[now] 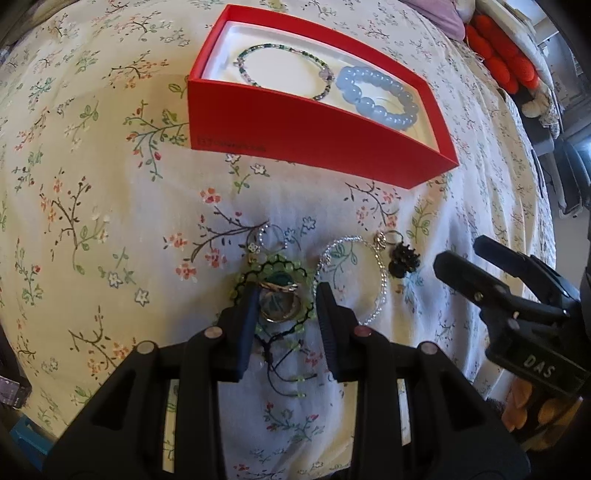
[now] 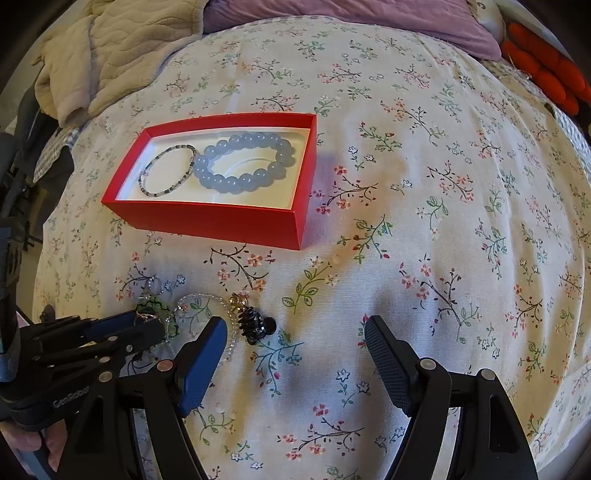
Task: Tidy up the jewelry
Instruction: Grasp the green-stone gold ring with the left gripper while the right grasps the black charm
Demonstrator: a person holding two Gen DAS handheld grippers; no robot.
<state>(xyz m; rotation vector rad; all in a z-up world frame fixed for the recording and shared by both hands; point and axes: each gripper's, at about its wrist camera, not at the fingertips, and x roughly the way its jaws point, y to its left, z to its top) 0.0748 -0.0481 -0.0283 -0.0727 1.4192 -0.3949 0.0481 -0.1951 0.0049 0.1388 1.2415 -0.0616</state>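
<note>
A red box (image 1: 295, 125) (image 2: 207, 218) lies on the floral bedspread and holds a thin beaded bracelet (image 1: 280, 55) (image 2: 168, 171) and a pale blue bead bracelet (image 1: 380, 98) (image 2: 245, 162). My left gripper (image 1: 286, 295) (image 2: 147, 325) is open, its fingers on either side of a green-and-black woven bracelet with rings on it (image 1: 277, 295). Beside it lie a clear bead bracelet (image 1: 354, 277) (image 2: 201, 306) and a black hair clip (image 1: 402, 260) (image 2: 256, 326). My right gripper (image 2: 295, 332) (image 1: 461, 254) is open and empty over the bedspread, right of the clip.
A beige quilted blanket (image 2: 122, 48) and a purple cloth (image 2: 351, 18) lie at the bed's far end. Orange cushions (image 2: 546, 70) (image 1: 498, 59) sit at the far right. A small clear bead ring (image 1: 271, 236) lies behind the green bracelet.
</note>
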